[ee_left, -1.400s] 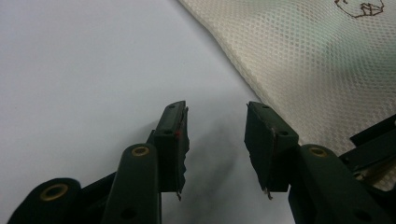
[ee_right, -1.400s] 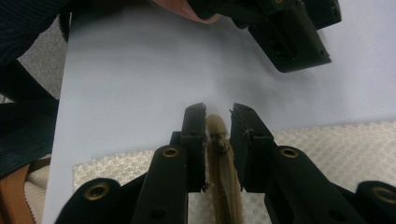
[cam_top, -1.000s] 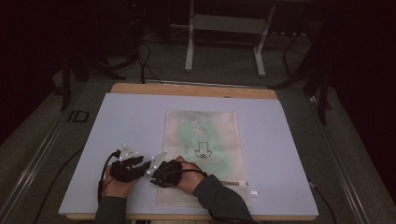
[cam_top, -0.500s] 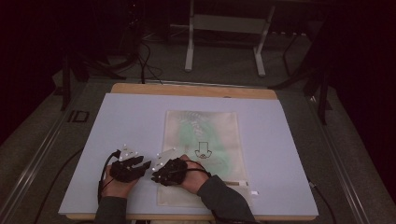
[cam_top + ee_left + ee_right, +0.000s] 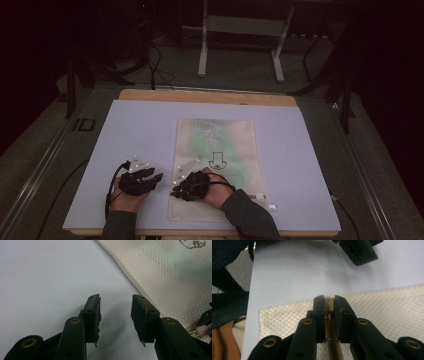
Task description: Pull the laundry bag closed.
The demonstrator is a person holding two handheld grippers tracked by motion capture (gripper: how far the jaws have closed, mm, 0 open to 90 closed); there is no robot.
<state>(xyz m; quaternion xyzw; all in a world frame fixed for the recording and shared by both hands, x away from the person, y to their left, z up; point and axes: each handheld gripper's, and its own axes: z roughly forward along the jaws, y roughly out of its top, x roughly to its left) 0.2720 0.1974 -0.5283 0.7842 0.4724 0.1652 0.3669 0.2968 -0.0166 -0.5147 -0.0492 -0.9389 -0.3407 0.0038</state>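
Pinching the zipper (image 5: 329, 322) of the mesh bag (image 5: 220, 150), the right gripper (image 5: 329, 303) has its jaws nearly shut on the beige zipper strip, close to the bag's corner at the lower left of the right gripper view. The bag lies flat in the lower middle of the high view, on the pale table (image 5: 310, 150), with its zipper end along the near edge.

The left gripper (image 5: 115, 307) hangs with its jaws wide and nothing between them, over bare table just beside the bag's edge at the right of the left gripper view.

To do this step well, the pull probably wants to run straight along the zipper line, kept low to the table, while the left gripper pins the corner so the mesh does not bunch or drag.

Room is tight toward the bottom of the high view, where the table's near edge sits close; to the right along the zipper the surface looks free.
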